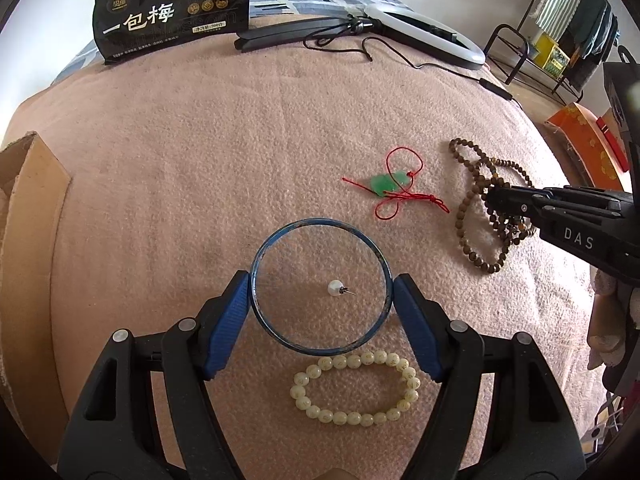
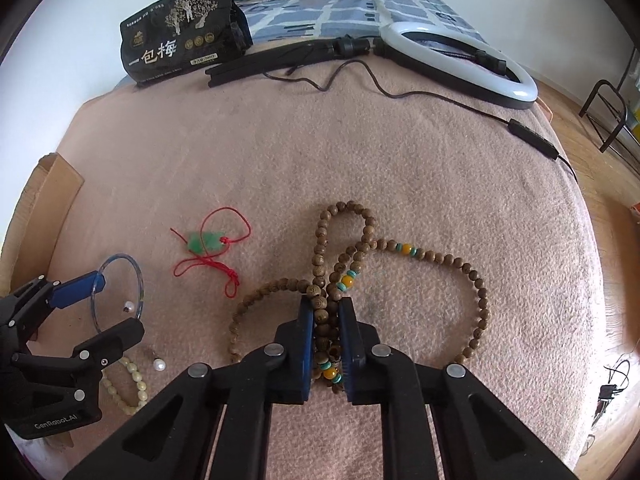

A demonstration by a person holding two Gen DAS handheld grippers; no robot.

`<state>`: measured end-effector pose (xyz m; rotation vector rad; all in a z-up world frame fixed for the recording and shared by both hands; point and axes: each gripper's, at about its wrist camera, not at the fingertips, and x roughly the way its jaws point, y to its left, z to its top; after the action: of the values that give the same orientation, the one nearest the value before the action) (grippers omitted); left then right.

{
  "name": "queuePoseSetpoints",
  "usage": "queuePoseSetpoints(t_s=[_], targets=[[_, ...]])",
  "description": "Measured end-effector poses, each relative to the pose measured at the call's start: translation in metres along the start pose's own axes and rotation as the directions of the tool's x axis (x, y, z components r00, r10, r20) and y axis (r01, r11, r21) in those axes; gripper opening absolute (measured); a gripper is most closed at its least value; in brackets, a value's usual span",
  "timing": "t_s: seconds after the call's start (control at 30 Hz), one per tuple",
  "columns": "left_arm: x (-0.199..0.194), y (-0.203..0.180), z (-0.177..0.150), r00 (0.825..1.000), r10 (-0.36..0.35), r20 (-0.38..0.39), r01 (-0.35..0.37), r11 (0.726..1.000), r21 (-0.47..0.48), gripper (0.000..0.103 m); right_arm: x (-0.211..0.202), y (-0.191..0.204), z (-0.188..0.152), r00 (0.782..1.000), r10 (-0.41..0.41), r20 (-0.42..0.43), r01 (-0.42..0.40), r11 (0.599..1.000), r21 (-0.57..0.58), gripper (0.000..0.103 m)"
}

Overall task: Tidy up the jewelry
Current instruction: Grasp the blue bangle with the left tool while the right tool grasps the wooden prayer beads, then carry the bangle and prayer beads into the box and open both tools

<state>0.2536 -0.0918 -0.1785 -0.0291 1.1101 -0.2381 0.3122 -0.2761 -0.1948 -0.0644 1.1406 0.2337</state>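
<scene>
My left gripper (image 1: 320,286) is shut on a blue bangle (image 1: 276,236), its pads pressing the ring's two sides just above the pink blanket. A pearl earring (image 1: 335,289) lies inside the ring. A cream bead bracelet (image 1: 354,388) lies just below it. A green jade pendant on red cord (image 1: 386,183) lies to the upper right. My right gripper (image 2: 326,312) is shut on a bunched strand of the long brown wooden bead necklace (image 2: 476,280), which sprawls over the blanket. In the right wrist view, a second pearl earring (image 2: 159,365) lies at the left.
A cardboard box (image 1: 28,200) stands at the left edge of the bed. A black snack bag (image 1: 172,4), a folded tripod (image 1: 292,32) and a ring light (image 1: 424,32) with its cable (image 2: 440,100) lie at the far side. A metal rack (image 1: 560,52) stands off the bed to the right.
</scene>
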Motion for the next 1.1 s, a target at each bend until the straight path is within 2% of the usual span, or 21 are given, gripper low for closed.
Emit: queuePoseSetpoints(t_s=[0.4,1.1], targets=[[-0.035,0.008,0.004,0.998,-0.006,0.063,0.006,1.000,-0.001,0.074,-0.048,0.005,0.012,0.993,0.023,0.115,-0.025,1.000,0.019,0.004],[-0.107,0.038,0.002,0.985,-0.005,0.171,0.008,1.000,-0.018,0.074,-0.129,0.029,0.017,0.957,0.085,0.278,-0.093,0.996,0.016,0.004]])
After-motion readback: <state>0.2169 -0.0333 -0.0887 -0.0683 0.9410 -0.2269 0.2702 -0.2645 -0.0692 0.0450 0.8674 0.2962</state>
